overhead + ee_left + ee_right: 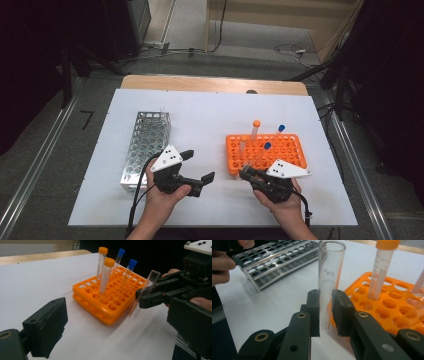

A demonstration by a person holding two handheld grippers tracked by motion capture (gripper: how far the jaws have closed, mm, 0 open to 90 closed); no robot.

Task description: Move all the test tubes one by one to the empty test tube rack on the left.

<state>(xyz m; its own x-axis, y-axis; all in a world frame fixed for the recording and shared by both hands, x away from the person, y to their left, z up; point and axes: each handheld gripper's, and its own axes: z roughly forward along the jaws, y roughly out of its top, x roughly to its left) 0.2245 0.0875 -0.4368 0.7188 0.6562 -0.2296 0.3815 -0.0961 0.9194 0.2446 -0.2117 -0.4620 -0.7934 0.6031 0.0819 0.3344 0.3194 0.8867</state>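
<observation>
Right hand-held gripper (325,312) is clamped on a clear glass test tube (330,277), open mouth up, no cap. The pads grip it around mid-length; its rounded bottom hangs free below the jaws, off the bench (210,115).

Tube position: just in front of the near left corner of the orange rack (285,150), beside it rather than over it. Seen from the left gripper view, the tube (146,292) leans a little, long axis near upright.

The orange rack holds two orange-capped tubes (106,275) and two blue-capped tubes (128,271).

Left hand-held gripper (194,169): jaws wide apart, nothing between them, pointing across toward the tube.

Metal rack (145,145) stands to the far left, well apart from the tube, with the left hand (162,195) between the two.

Judgement: the tube lies to the right of the left hand-held gripper, which is the nearer to the metal rack. A hand-over would need the open jaws brought square to the tube's upright axis, above or below the right pads.
</observation>
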